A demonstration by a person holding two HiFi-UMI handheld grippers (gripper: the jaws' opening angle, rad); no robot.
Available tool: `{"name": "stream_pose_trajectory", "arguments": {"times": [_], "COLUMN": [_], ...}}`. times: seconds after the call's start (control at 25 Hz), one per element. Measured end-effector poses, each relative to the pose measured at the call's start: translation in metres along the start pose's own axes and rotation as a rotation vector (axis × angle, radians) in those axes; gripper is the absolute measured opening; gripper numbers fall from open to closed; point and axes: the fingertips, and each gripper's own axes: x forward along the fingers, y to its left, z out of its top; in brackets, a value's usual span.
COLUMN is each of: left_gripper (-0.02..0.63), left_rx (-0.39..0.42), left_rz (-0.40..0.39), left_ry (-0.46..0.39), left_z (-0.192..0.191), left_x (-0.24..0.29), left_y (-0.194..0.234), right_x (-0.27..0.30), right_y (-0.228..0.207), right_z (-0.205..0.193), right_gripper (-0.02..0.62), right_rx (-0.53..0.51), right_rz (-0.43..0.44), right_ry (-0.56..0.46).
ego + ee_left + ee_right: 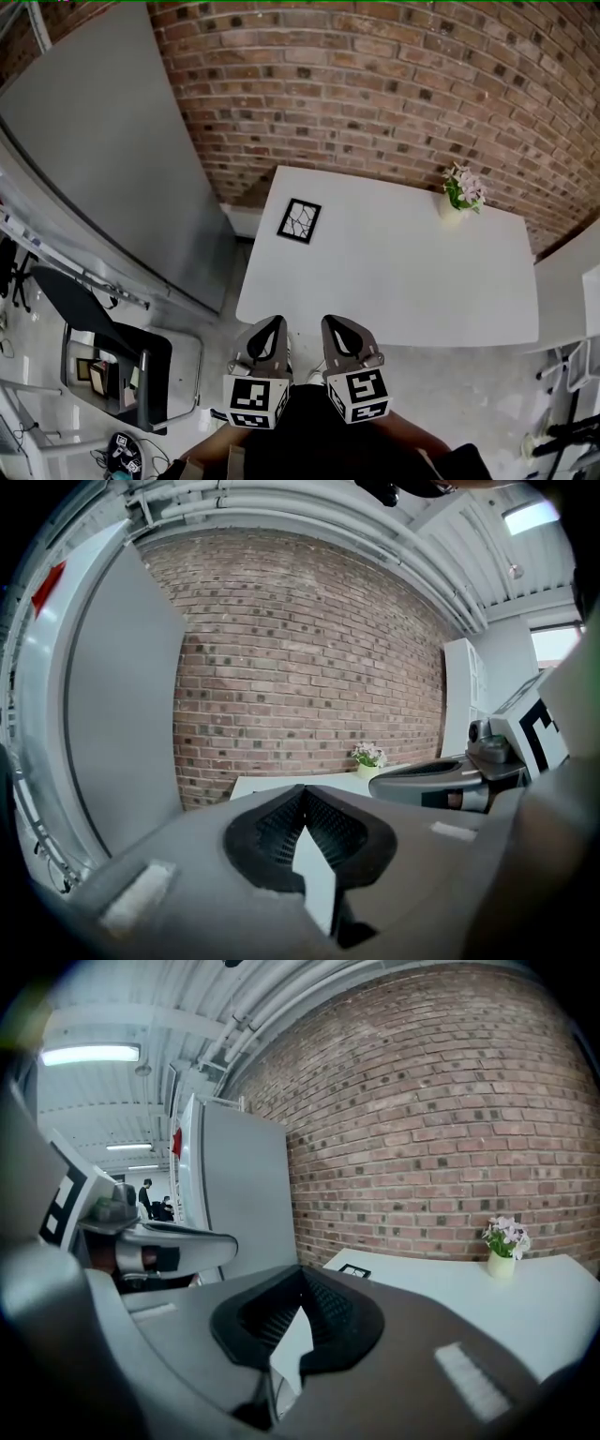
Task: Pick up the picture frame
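From the head view, looking steeply down, a white table [394,281] stands against a red brick wall [375,84]. A small black picture frame [299,221] lies flat near the table's far left corner, and a pale vase of pink flowers [461,192] stands at the far right corner, well apart from the frame. The left gripper [274,322] and the right gripper [330,322] are side by side at the table's near edge, both far short of the frame. A tall grey panel [103,159] leans at the left. In the left gripper view, the two dark jaws are pressed together at their tips with nothing pinched between them; the table edge, the flowers and the brick wall show beyond, and the right gripper sits just to the right. In the right gripper view, the jaws are likewise closed and empty; the frame lies on the table top ahead, well beyond the jaw tips, with the flowers farther right.
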Motion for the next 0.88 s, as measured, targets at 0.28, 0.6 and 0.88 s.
{"name": "stream_pose_trajectory", "arguments": {"times": [0.28,0.6,0.88], "left_gripper": [-0.002,-0.002,-0.002], "left_rx": [0.012,0.009,0.017], "left_rz": [-0.035,-0.068,-0.107], "left_ry": [0.014,0.056,0.069], "left_z": [0.015,0.014,0.018], "left_x": [0.043,0.095,0.141], "left_y": [0.024,0.063,0.094], "right_x": [0.043,0.102,0.152], "right_y": [-0.021,-0.044,-0.061], "right_z": [0.01,0.011,0.01], "right_gripper": [0.002,0.002,0.002], "right_rx": [0.015,0.038,0.057], "right_rz": [-0.041,-0.092,-0.133], "right_ry": [0.023,0.077,0.124]}}
